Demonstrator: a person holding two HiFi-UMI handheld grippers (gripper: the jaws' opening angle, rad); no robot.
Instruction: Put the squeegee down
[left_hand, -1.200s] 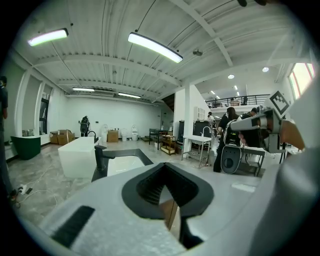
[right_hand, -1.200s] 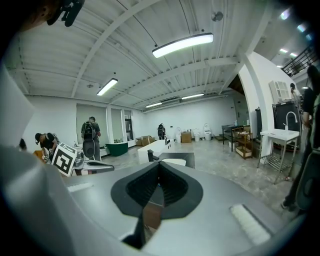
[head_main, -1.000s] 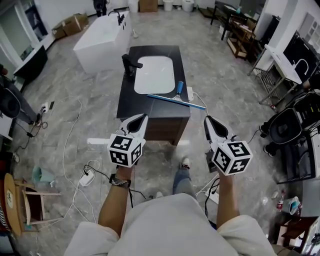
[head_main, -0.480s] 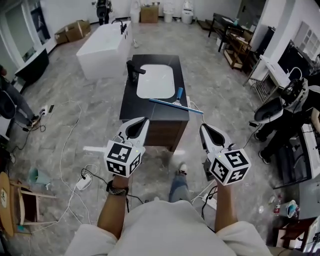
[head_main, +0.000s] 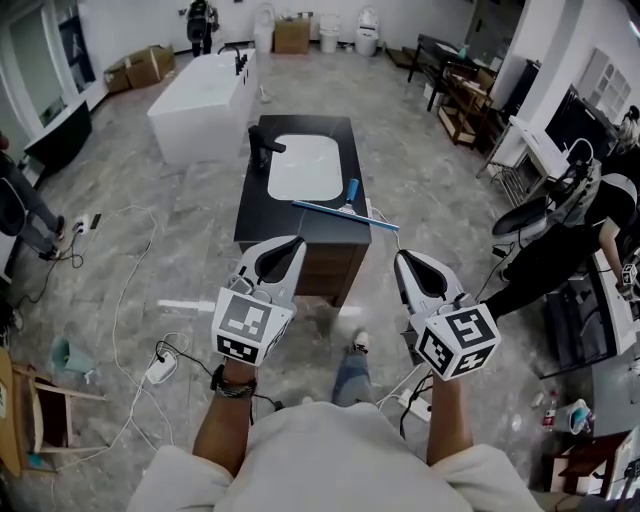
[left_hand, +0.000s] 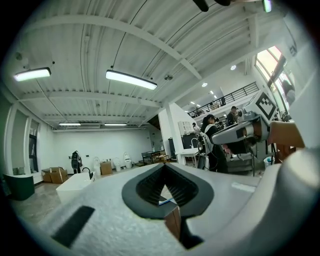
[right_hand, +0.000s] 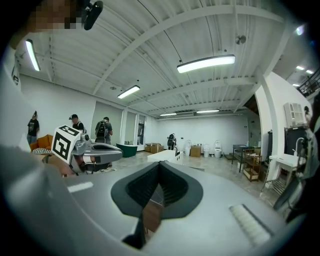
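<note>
Squeegee (head_main: 345, 210) lies flat on the front right part of the dark vanity top (head_main: 255, 215). Its blue blade runs slantwise just in front of the white basin (head_main: 303, 165), the handle points back toward the basin, and the right end of the blade appears to reach past the counter's edge. Nothing touches it. My left gripper (head_main: 288, 243) and right gripper (head_main: 402, 258) hang side by side short of the cabinet, well apart from the tool — both with jaws pressed together and nothing between them. I judge the putting-down done, so doing this step well means leaving the tool alone. I'd hold both grippers level and clear of the counter's front edge — a nudge on that overhanging blade tip might swing it off onto the floor.
</note>
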